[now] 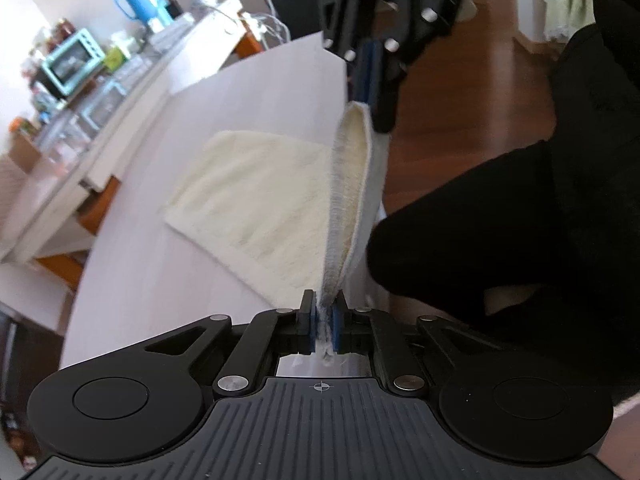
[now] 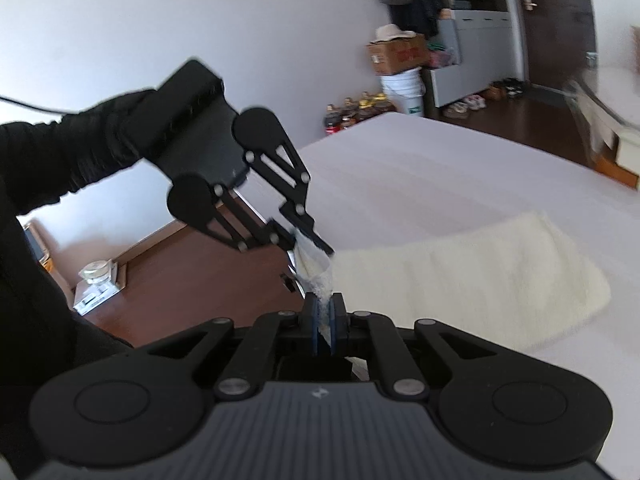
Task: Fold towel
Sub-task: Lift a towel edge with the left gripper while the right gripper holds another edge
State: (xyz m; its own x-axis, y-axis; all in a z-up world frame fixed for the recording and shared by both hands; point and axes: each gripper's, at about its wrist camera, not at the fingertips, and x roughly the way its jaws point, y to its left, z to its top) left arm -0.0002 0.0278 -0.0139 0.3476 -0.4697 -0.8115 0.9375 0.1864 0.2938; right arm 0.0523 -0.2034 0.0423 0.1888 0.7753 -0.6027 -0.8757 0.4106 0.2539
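Both tongs clenched on the towel's near edge: left gripper [image 1: 323,320] and right gripper [image 2: 325,326] each pinch the hem, lifted taut between them. Towel [image 1: 256,200] otherwise lies flat on the white table [image 1: 160,280], near its edge. Looks early: no finished fold visible; carrying edge across remains.

Right gripper [image 2: 325,326] pinching cream towel [image 2: 460,280] edge on white table [image 2: 400,168], left gripper [image 2: 314,246] clamping same edge just beyond.
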